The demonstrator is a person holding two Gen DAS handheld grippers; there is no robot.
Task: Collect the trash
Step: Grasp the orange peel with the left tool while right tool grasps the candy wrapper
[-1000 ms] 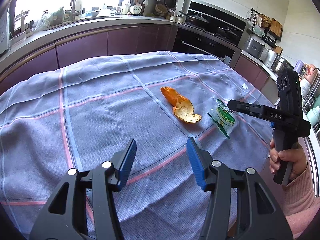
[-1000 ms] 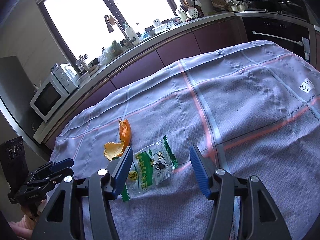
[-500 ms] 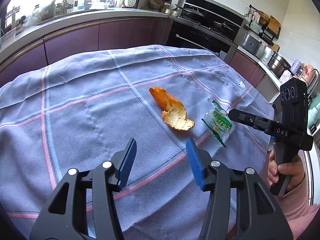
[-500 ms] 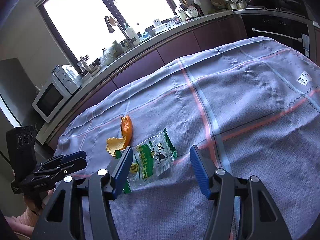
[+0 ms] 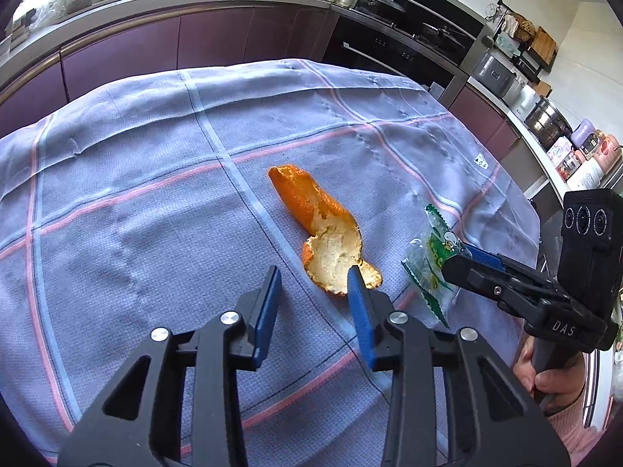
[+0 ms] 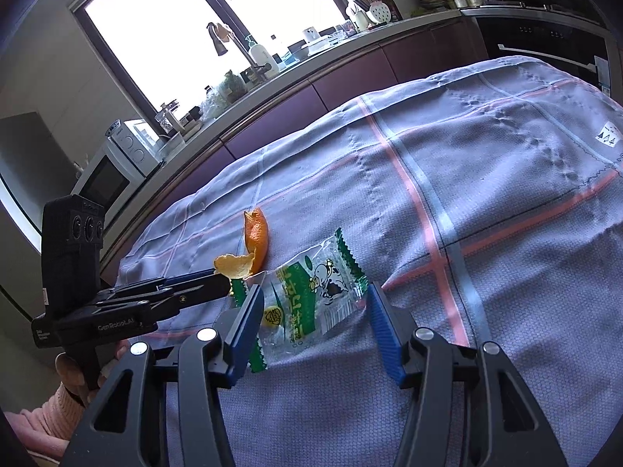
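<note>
Two sets of blue-padded fingers are closing over litter on a cloth-covered tabletop (image 5: 136, 202). The left gripper (image 5: 313, 286), its jaws partly apart and holding nothing, has one fingertip over the near edge of a curled orange peel (image 5: 323, 233), apparently lining up a pinch. The right gripper (image 6: 313, 303) straddles a crinkled clear candy wrapper (image 6: 311, 292) with green zigzag ends and a cartoon cow; its pads do not press yet. Peel and wrapper lie side by side near the cloth's near edge. The peel looks stiff, pithy white inside; the film thin and slippery; the lilac cloth woven, striped pink.
</note>
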